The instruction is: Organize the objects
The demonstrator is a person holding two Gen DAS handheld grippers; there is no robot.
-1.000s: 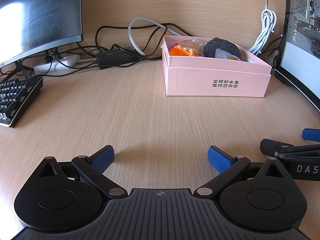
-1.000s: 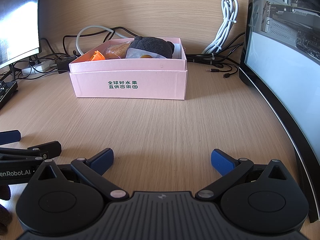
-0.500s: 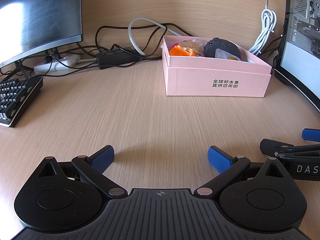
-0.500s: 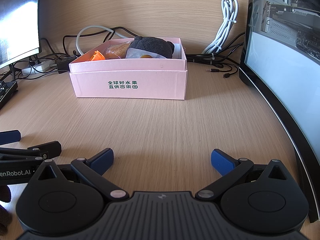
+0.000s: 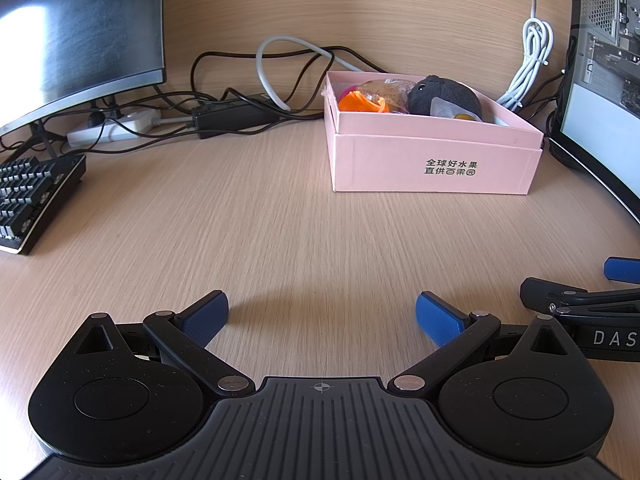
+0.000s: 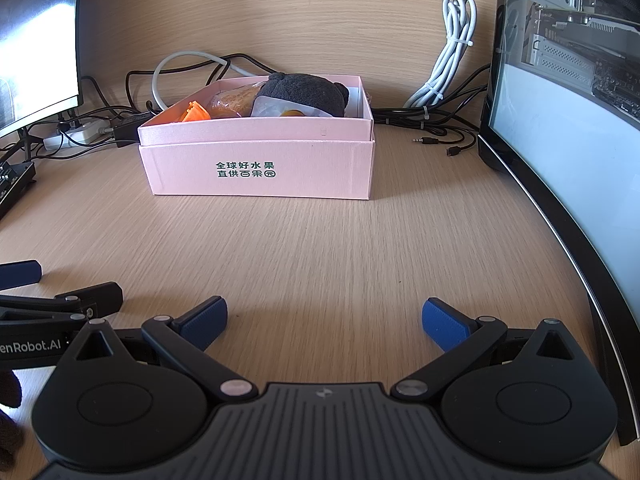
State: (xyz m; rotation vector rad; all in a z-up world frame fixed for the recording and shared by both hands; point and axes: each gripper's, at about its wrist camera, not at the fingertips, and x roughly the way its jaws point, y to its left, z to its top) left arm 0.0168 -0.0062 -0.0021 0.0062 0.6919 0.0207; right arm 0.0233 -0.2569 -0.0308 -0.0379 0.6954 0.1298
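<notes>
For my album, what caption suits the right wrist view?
Open right gripper faces a pink box holding a dark plush toy on a wooden desk.

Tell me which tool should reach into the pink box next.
Right, probably. The pink box sits nearly straight ahead of the open right tool; from the open left tool it lies off to the right.

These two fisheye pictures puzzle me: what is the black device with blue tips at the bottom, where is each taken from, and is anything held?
Each picture comes from a camera mounted on a hand-held gripper, looking forward along its two blue-tipped fingers. A person carries one in each hand. The left gripper and the right gripper both stand open over the wooden desk, holding nothing. Ahead sits a pink box containing a dark plush toy, an orange thing and a wrapped snack. Monitors, a keyboard and cables surround it.
</notes>
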